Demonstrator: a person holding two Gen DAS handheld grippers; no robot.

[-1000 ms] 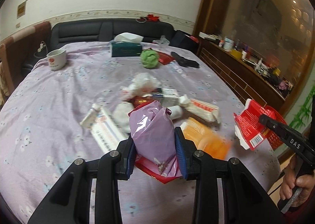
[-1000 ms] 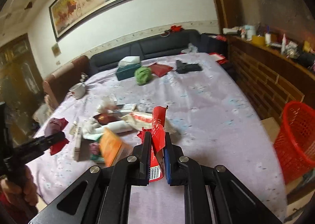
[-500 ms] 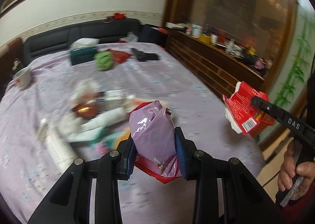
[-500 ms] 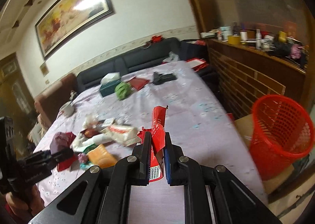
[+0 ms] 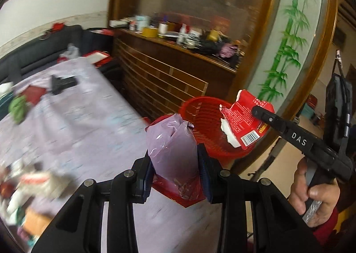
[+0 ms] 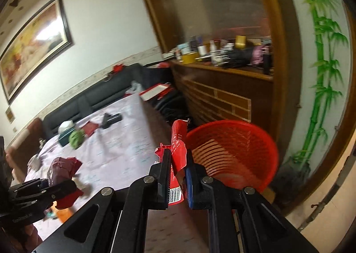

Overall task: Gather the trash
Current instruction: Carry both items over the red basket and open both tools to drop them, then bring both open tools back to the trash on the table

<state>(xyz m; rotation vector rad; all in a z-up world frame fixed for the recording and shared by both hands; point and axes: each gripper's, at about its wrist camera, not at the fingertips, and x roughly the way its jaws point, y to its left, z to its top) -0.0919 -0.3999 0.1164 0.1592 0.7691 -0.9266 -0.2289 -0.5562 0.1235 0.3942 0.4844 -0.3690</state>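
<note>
The left gripper is pinching a puffy lilac plastic bag between its blue-padded fingers, with a red wrapper caught beneath the bag in the same grip. The bundle is hanging above the edge of the tabletop, which is wearing a lilac flowered cloth, and it is sitting just short of the red mesh basket standing on the floor beside the tabletop.

The right gripper is clamping a torn red packet upright between its fingers, the barcode end pointing down. In the left wrist view, that packet is hovering over the basket's open mouth; in the right wrist view, the basket is lying just ahead and to the right.

More litter is lying blurred near the left end of the cloth. Farther back, a green crumpled ball, a dark red pouch and a black object are resting well apart from the grippers. A wooden sideboard crowded with bottles is running along the wall behind the basket.
</note>
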